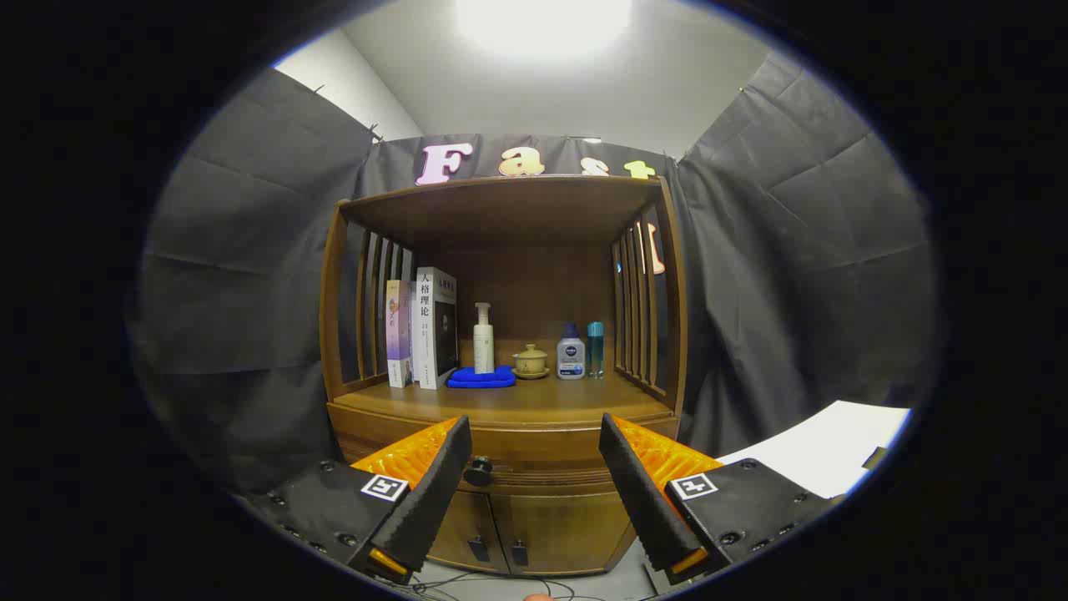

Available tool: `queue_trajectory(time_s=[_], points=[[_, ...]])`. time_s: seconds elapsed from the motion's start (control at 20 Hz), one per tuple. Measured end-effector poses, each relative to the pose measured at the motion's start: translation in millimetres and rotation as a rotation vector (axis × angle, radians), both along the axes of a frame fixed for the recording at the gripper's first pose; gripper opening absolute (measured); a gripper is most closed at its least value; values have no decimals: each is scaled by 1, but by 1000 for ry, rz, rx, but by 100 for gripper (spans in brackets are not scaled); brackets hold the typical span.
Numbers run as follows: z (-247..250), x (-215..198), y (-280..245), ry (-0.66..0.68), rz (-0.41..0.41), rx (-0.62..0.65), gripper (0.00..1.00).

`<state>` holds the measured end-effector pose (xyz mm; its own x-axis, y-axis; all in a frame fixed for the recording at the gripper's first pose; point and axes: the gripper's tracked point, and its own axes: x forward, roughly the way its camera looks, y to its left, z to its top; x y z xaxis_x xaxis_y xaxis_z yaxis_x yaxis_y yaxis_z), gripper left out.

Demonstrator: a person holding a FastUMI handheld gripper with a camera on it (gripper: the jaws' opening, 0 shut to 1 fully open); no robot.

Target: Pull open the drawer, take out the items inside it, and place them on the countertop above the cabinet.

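Facing the wooden cabinet point(501, 467), the gripper point(535, 463) has its two fingers spread wide apart, with nothing held between them and nothing touching either one. The drawer point(534, 469) sits closed in the band of the cabinet front directly below the countertop point(501, 401), and its dark round knob point(478, 472) lies in the gap between the fingers, just beside the inner edge of the left-hand finger; whether the finger actually contacts the knob cannot be determined. The drawer contents are concealed behind the closed front. Below the drawer, two cabinet doors point(517, 530) are visible, their outer portions covered by the fingers. On the countertop, beyond the fingers, the following stand in a row: two upright books point(421, 330) at the left end, a white pump bottle point(483, 338) on a folded blue cloth point(481, 377), a small lidded cup on a saucer point(531, 361), a squat bottle with a blue cap point(571, 355), and a slim teal bottle point(594, 349). A white sheet point(826, 446) lies to the right of the cabinet, partly cut off. Thin cables point(476, 584) trail on the floor at the cabinet base.
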<state>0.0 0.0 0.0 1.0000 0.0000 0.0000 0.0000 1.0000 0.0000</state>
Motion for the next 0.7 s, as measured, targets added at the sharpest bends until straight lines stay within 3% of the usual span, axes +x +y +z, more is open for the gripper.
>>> queue_trajectory(time_s=[0.7], points=[[1, 0, 3, -21, 3, 0, 98]])
